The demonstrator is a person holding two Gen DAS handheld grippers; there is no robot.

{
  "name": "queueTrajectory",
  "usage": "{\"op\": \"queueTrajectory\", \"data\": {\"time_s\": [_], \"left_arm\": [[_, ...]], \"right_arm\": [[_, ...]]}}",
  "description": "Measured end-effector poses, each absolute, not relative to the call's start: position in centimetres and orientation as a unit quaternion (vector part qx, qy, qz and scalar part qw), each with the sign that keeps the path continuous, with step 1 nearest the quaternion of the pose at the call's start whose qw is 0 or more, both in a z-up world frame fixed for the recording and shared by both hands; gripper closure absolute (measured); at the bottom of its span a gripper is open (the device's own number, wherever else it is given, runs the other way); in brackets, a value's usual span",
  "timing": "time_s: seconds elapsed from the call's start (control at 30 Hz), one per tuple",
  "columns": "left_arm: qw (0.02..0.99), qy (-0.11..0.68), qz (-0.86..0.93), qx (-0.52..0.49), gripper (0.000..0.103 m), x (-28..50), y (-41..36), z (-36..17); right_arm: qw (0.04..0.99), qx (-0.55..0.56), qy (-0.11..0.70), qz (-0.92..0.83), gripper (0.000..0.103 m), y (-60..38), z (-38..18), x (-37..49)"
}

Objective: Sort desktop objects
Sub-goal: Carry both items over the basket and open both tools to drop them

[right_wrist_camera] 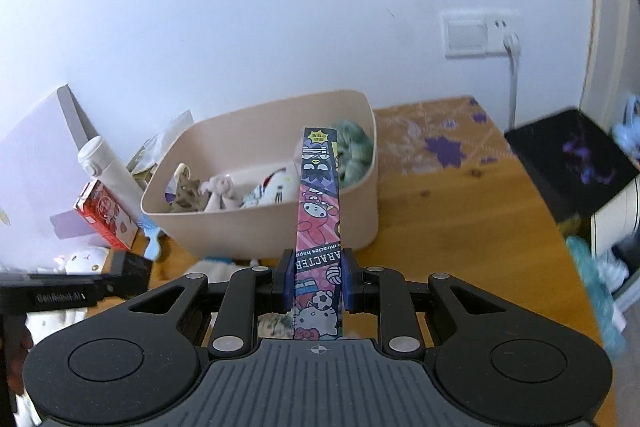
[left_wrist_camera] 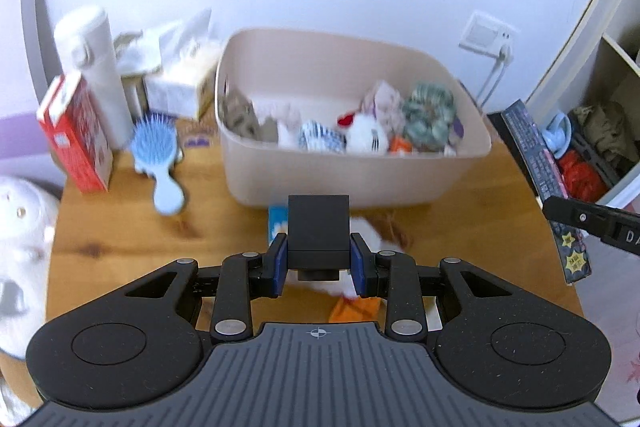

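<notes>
Right now I see the wooden tabletop [left_wrist_camera: 472, 227] carrying a beige bin [left_wrist_camera: 352, 175] of small toys. My right gripper [right_wrist_camera: 318, 279] has its jaws pinching a long cartoon box [right_wrist_camera: 318, 203]; my left gripper [left_wrist_camera: 319, 259], jaws clamped on a black block [left_wrist_camera: 319, 227], hovers before the bin.

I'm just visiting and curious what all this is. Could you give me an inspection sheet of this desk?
Surface: wooden table, purple stains at the back.
Job's things: beige bin holding plush toys and a green scrunchie; black box; cartoon box.
Clutter: blue brush, red carton, white flask, tissues, plush and orange item under the left gripper.
Grippers: left gripper shut on black box; right gripper shut on cartoon box.
Cables: white plug lead from wall socket.
Surroundings: white wall, shelf to the right.
</notes>
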State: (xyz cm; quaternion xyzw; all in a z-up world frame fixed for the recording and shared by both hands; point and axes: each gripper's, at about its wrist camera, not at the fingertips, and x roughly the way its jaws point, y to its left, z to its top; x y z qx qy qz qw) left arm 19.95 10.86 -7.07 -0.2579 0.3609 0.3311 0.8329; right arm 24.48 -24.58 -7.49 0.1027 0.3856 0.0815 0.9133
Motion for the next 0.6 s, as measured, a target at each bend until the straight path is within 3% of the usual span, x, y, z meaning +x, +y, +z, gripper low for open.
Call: {"op": "queueTrajectory", "data": {"time_s": [0.6], "left_arm": [[0.85, 0.312, 0.365, -0.217, 0.071, 25.1, 16.9, -3.0]], "right_arm": [[0.94, -0.005, 0.329, 0.093, 0.082, -23.7, -4.3, 31.5]]}}
